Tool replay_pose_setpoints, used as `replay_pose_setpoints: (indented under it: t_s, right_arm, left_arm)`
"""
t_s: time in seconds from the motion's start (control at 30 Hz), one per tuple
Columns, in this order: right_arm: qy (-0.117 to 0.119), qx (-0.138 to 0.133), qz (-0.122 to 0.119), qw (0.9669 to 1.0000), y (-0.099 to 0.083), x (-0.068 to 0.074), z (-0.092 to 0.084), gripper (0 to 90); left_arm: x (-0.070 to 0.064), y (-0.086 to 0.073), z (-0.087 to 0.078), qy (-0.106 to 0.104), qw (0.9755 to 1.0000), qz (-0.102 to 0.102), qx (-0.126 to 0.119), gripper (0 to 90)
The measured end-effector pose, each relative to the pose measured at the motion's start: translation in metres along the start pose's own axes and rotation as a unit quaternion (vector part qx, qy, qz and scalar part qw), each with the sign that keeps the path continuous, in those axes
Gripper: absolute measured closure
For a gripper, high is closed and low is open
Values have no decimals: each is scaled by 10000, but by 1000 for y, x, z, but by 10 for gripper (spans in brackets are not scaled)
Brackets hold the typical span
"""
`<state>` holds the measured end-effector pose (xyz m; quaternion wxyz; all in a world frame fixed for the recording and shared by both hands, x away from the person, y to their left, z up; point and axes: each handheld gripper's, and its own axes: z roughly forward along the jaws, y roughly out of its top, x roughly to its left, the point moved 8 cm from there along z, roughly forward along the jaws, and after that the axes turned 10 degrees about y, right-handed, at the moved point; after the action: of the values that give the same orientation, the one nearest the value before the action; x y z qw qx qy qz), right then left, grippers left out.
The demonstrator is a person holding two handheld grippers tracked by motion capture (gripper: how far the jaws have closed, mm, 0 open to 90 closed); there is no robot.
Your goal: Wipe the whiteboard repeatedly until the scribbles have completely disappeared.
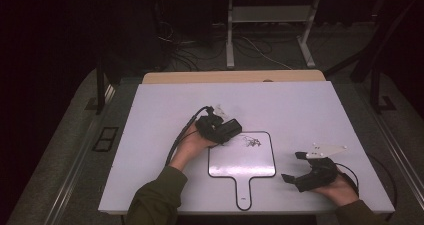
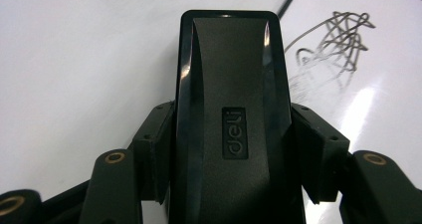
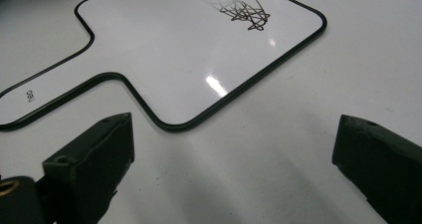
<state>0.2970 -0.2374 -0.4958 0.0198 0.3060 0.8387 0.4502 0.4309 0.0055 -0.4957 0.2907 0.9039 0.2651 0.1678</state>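
A small paddle-shaped whiteboard (image 1: pixel 242 160) with a black rim lies on the table, handle toward the person. A black scribble (image 1: pixel 252 143) marks its upper part, also seen in the left gripper view (image 2: pixel 331 40) and the right gripper view (image 3: pixel 241 10). My left gripper (image 1: pixel 227 130) is shut on a black board eraser (image 2: pixel 231 114) with a "deli" logo; the eraser's front end hovers at the board's upper left corner, beside the scribble. My right gripper (image 1: pixel 294 166) rests at the board's right, jaws wide apart with nothing between them.
The white table (image 1: pixel 300 110) has bare room behind and to both sides of the board. A wooden strip (image 1: pixel 235 76) runs along its far edge. Desk legs and cables (image 1: pixel 250 45) stand on the dark floor beyond.
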Motion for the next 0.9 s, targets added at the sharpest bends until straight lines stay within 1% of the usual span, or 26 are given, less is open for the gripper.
replay_pose_setpoints:
  t_s: [0.03,0.23,0.33,0.47,0.53,0.67,0.7,0.77,0.83,0.9]
  right_arm:
    - [0,0,0,10000,0,0,0,18]
    - [0,4,-9,10000,0,0,0,18]
    - [-2,8,-12,10000,0,0,0,18]
    - [-7,18,-17,10000,0,0,0,18]
    - [-11,21,-25,10000,0,0,0,18]
    - [-18,24,-26,10000,0,0,1,18]
    - [-19,30,-33,10000,0,0,1,18]
    - [-22,28,-29,10000,0,0,1,18]
    - [-17,32,-21,10000,0,0,1,18]
    - [-18,32,-25,10000,0,0,1,18]
  left_arm:
    - [1,-1,0,7,10000,-75,-18,391]
    - [11,-8,-4,57,9998,-199,-7,391]
    - [12,-10,-5,57,9997,-248,-4,391]
    - [11,-10,-5,77,9997,-239,-5,391]
    - [11,-10,-6,86,9998,-170,4,391]
    - [9,-10,-6,113,9998,-186,-6,391]
    - [9,-10,-6,114,9998,-148,-2,391]
    - [7,-10,-6,101,9998,-146,14,391]
    - [6,-10,-7,93,9999,-69,37,391]
    - [3,-9,-7,76,9999,-65,52,391]
